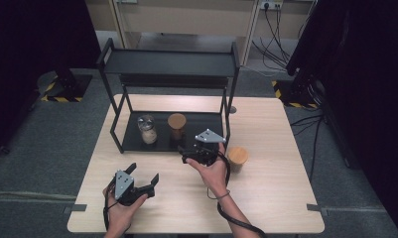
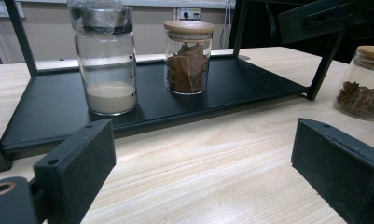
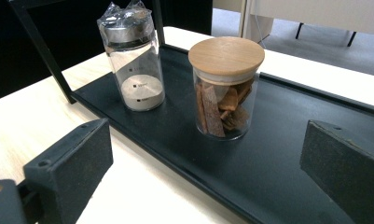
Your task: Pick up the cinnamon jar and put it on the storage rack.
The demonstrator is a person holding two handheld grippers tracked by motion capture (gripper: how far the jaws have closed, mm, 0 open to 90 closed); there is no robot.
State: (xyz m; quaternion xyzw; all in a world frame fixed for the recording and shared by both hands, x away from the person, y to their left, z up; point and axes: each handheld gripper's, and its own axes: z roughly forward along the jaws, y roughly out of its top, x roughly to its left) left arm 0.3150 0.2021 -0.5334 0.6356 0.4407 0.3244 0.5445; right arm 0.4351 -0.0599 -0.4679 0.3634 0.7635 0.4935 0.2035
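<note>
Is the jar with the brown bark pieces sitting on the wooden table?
No, the jar with the brown bark pieces stands on the black shelf tray, beside the shaker jar.

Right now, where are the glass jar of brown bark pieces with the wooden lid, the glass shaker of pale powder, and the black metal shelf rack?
Glass bark jar (image 3: 225, 100), right gripper view, glass side.
Glass powder shaker (image 3: 137, 74), right gripper view, glass side.
Black metal shelf rack (image 1: 169, 62), high view, top shelf.

High view overhead facing forward, both gripper views low, close, sharing the shelf (image 1: 137, 141)
</note>
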